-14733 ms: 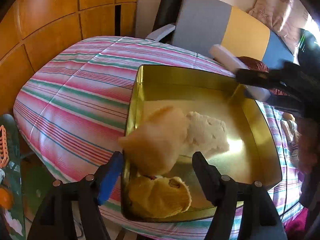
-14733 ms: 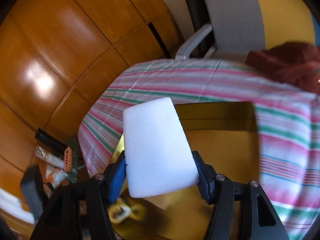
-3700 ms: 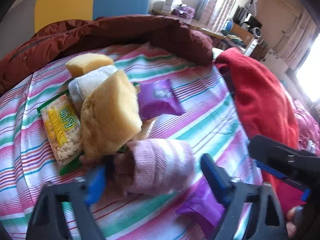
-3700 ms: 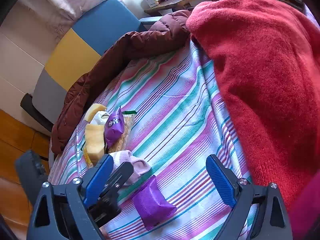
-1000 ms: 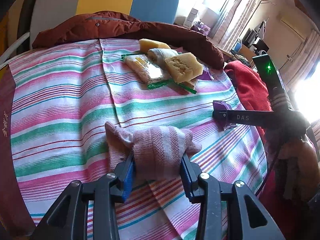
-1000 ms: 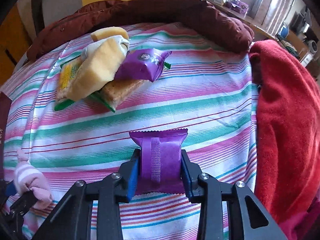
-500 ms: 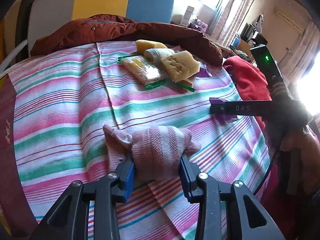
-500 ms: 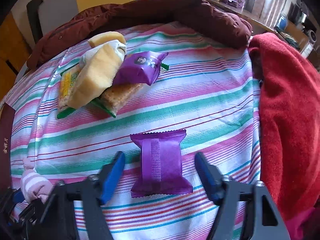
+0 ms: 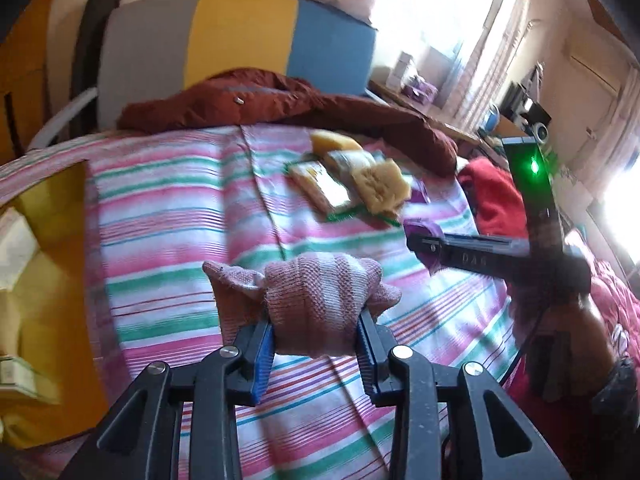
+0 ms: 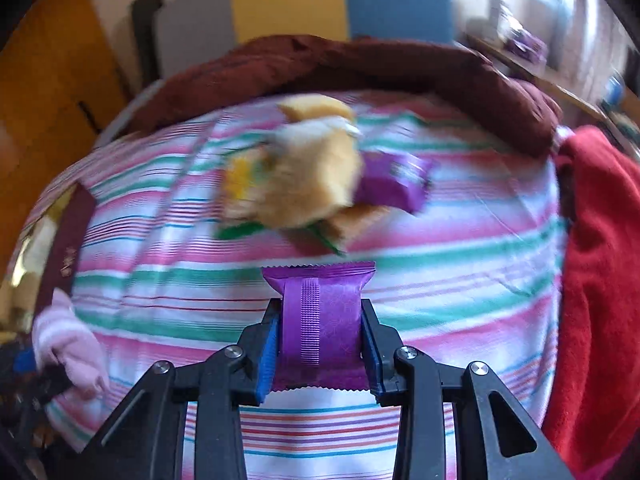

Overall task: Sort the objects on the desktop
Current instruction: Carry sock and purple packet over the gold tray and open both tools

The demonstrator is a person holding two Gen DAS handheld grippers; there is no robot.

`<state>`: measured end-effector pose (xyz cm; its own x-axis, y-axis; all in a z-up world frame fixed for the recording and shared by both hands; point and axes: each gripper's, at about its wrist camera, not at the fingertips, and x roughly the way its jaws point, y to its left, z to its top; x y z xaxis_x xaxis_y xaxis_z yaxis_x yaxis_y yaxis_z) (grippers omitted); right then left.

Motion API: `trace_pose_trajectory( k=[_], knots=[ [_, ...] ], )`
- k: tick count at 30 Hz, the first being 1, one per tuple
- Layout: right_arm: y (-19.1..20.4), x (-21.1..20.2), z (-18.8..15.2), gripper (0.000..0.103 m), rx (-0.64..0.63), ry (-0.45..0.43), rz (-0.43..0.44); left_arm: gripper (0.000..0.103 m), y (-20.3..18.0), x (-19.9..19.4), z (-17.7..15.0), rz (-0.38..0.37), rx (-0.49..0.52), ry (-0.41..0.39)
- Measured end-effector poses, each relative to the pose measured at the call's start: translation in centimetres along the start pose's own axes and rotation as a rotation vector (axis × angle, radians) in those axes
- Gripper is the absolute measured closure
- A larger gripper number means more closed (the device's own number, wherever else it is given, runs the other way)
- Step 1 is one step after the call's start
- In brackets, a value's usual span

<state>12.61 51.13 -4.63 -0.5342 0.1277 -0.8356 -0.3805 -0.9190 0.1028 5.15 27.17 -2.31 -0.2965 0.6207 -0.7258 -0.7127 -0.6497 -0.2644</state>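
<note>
Left claw (image 9: 316, 340) clamps the pink striped sock (image 9: 316, 300); right claw (image 10: 320, 344) clamps a purple packet (image 10: 320, 320). Bare striped tablecloth (image 10: 460, 280) lies between both and the snack pile (image 10: 296, 184).

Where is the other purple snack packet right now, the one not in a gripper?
In the right wrist view the loose purple packet lies on the striped cloth, leaning on the right side of the sponge-and-cracker pile, beyond the gripped packet.

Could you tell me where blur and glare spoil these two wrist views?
Left wrist view: window glare washes out the upper right, while the pink sock stays sharp. Right wrist view: the snack pile is smeared by motion blur, yet the purple packet is crisp.
</note>
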Motion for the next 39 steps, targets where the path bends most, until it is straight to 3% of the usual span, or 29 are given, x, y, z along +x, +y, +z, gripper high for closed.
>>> trace_pose_trajectory(
  k=[10, 18, 25, 29, 33, 37, 39],
  knots=[
    [4.9, -0.7, 0.9, 0.066, -0.044, -0.049, 0.186, 0.068, 7.0, -6.1, 0.3, 0.107, -0.127, -0.084],
    [15.3, -2.1, 1.3, 0.066, -0.166, -0.066, 0.354, 0.068, 16.4, -10.4, 0.1, 0.248, -0.309, -0.154],
    [24.9, -1.9, 1.8, 0.066, -0.283, -0.055, 0.503, 0.067, 23.5, -13.1, 0.2, 0.384, -0.398, -0.204],
    [29.3, -0.4, 1.3, 0.066, -0.334, -0.012, 0.552, 0.066, 27.7, -13.2, -0.1, 0.457, -0.449, -0.191],
    [32.3, 1.4, 0.5, 0.065, -0.361, 0.036, 0.57, 0.064, 30.6, -12.1, -0.3, 0.476, -0.505, -0.146],
    [34.2, 2.9, -0.6, 0.063, -0.373, 0.075, 0.56, 0.043, 32.1, -11.0, -0.6, 0.425, -0.537, -0.117],
    [34.2, 3.2, -0.9, 0.056, -0.36, 0.089, 0.57, 0.035, 32.4, -11.1, -1.1, 0.42, -0.559, -0.127]
  ],
)
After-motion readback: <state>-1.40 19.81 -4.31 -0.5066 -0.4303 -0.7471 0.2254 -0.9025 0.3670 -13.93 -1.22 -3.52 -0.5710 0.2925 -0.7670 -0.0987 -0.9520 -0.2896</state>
